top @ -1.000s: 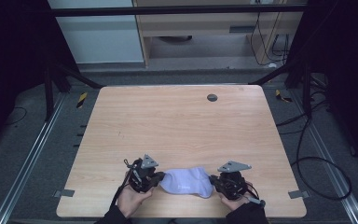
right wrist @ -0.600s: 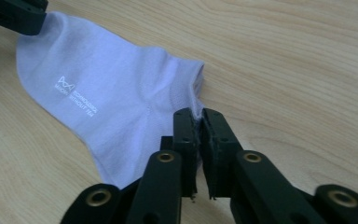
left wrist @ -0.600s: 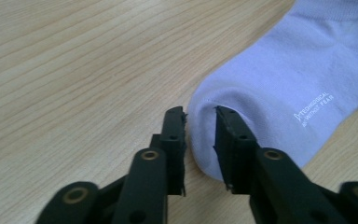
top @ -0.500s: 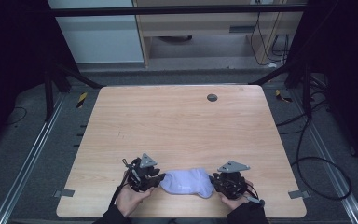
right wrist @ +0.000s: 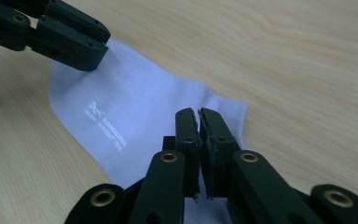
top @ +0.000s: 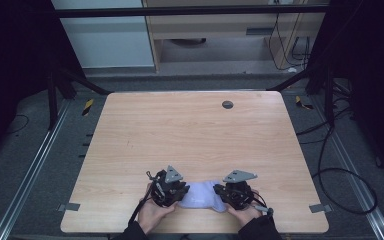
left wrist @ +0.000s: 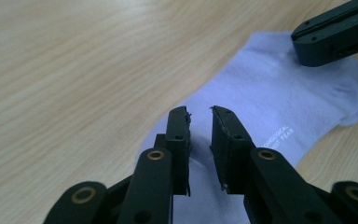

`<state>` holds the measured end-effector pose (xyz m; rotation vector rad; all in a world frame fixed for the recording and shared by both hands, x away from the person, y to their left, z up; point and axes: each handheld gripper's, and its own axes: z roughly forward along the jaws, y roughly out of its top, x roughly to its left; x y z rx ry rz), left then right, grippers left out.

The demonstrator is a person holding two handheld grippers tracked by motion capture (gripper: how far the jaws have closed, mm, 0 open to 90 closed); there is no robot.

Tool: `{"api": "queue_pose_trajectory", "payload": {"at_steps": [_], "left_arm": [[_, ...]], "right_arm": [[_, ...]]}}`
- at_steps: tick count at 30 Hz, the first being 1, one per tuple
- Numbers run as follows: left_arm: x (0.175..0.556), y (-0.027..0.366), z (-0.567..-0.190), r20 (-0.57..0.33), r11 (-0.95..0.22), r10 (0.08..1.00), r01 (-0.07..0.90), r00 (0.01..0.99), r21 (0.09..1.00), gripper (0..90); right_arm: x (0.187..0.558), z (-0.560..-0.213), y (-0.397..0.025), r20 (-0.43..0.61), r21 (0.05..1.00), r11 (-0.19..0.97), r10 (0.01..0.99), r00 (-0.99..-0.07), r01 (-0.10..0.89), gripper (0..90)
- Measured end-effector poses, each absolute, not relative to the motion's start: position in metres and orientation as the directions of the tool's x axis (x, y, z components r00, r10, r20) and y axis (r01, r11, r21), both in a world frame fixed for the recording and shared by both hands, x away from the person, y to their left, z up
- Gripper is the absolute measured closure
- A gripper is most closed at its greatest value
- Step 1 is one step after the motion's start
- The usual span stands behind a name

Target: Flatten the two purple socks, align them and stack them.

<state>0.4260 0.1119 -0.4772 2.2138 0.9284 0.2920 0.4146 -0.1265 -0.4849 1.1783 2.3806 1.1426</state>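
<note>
Sock of pale lilac-white knit fabric [top: 200,196] is lying flat on the light wooden table [top: 190,135], close to the near edge and about midway between left and right, stretched sideways between the two tools; small white lettering is showing on its surface in both gripper views.

At its left end, the left gripper [left wrist: 199,122], a black two-jaw tool with a grey three-cornered plate on top, is sitting over the cloth in the person's left hand [top: 152,212]; its jaws are standing slightly apart with a narrow gap between them, and they are gripping nothing, the sock [left wrist: 270,102] lying beneath and beyond them; in the left gripper view the other tool's black jaw tip is showing at the far right end of the cloth.

At the right end, the right gripper [right wrist: 199,122], of the same black build with its grey plate, is resting in the person's right hand [top: 242,214]; its jaws are pressed nearly together, only a hairline between the pads; whether any fold of the sock [right wrist: 135,116] is pinched between them, I cannot tell, since the cloth is passing under the jaws; the left tool's jaw is showing at the upper left of that view, over the sock's far end.
</note>
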Motion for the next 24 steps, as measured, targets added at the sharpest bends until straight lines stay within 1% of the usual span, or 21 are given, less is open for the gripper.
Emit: {"api": "queue_pose_trajectory", "payload": {"at_steps": [5,12,18,24], "left_arm": [[0.424,0.110,-0.484,-0.058,-0.507,0.690,0.538,0.722,0.674,77.3],[0.422,0.111,-0.485,-0.058,-0.505,0.688,0.534,0.724,0.678,77.0],[0.422,0.123,-0.472,-0.068,-0.460,0.704,0.527,0.707,0.715,71.0],[0.428,0.145,-0.461,-0.068,-0.403,0.740,0.522,0.669,0.751,60.0]], "right_arm": [[0.414,-0.494,-0.126,0.093,0.704,0.406,0.760,-0.643,0.582,88.5],[0.414,-0.495,-0.130,0.101,0.700,0.403,0.761,-0.640,0.589,87.1],[0.412,-0.487,-0.143,0.118,0.733,0.353,0.776,-0.619,0.582,83.8],[0.416,-0.479,-0.163,0.128,0.773,0.276,0.814,-0.566,0.571,76.6]]}}
